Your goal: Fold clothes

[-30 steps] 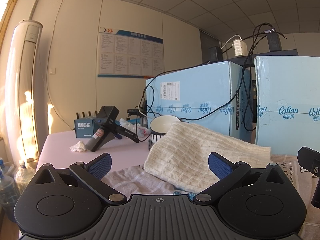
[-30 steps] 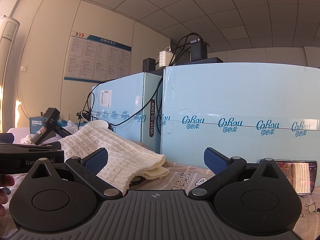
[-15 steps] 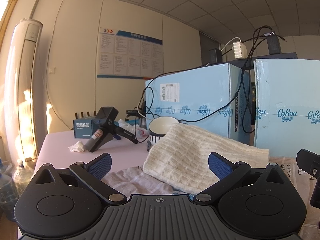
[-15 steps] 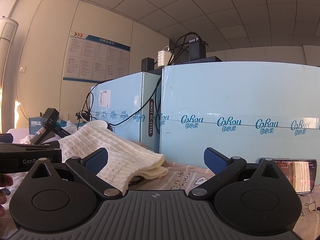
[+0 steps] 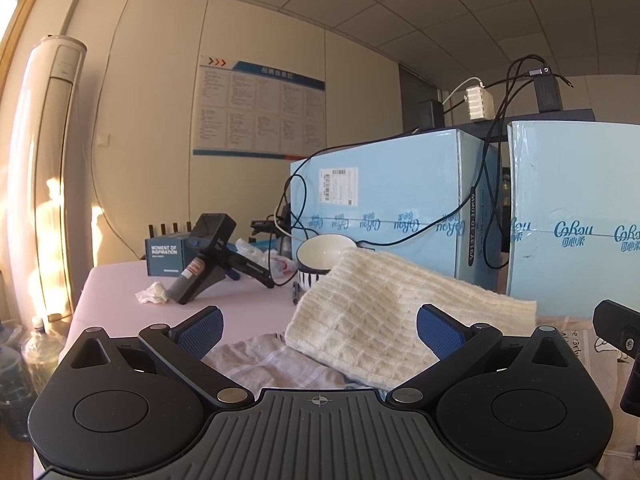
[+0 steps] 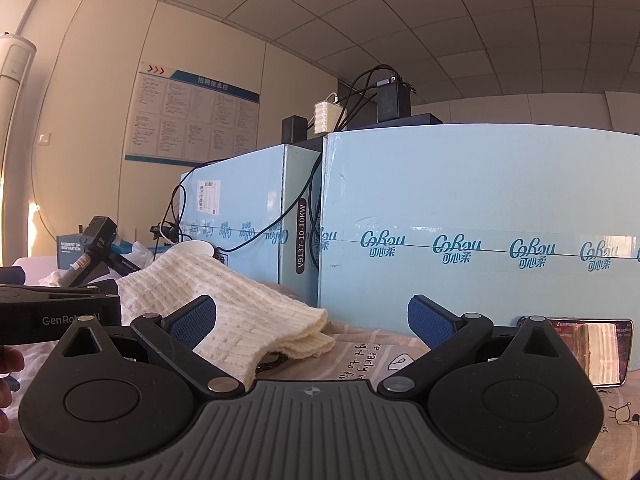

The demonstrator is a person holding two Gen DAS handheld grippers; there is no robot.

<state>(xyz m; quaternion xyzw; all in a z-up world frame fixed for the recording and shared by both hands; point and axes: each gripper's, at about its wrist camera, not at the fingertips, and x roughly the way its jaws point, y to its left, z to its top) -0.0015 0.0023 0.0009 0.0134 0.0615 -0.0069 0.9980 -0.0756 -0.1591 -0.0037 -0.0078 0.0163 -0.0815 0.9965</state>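
A cream knitted garment (image 5: 384, 304) lies folded on the table, just beyond my left gripper (image 5: 319, 326), which is open and empty. A grey-striped cloth (image 5: 276, 360) lies under it. In the right wrist view the same knit (image 6: 240, 312) lies ahead to the left of my right gripper (image 6: 312, 316), which is open and empty. A printed cloth (image 6: 372, 356) covers the table below it. The left gripper's body (image 6: 60, 312) shows at the left edge.
Two light blue cardboard boxes (image 5: 392, 208) (image 6: 480, 232) with cables stand behind the clothes. A white bowl (image 5: 324, 256), a black handheld device (image 5: 208, 252), a crumpled tissue (image 5: 152, 294) and a small box (image 5: 166, 256) sit far left. A phone (image 6: 592, 348) leans right.
Both views have tilted slightly; the scene has shifted down a little in frame. The clothes have not moved and both grippers stay open.
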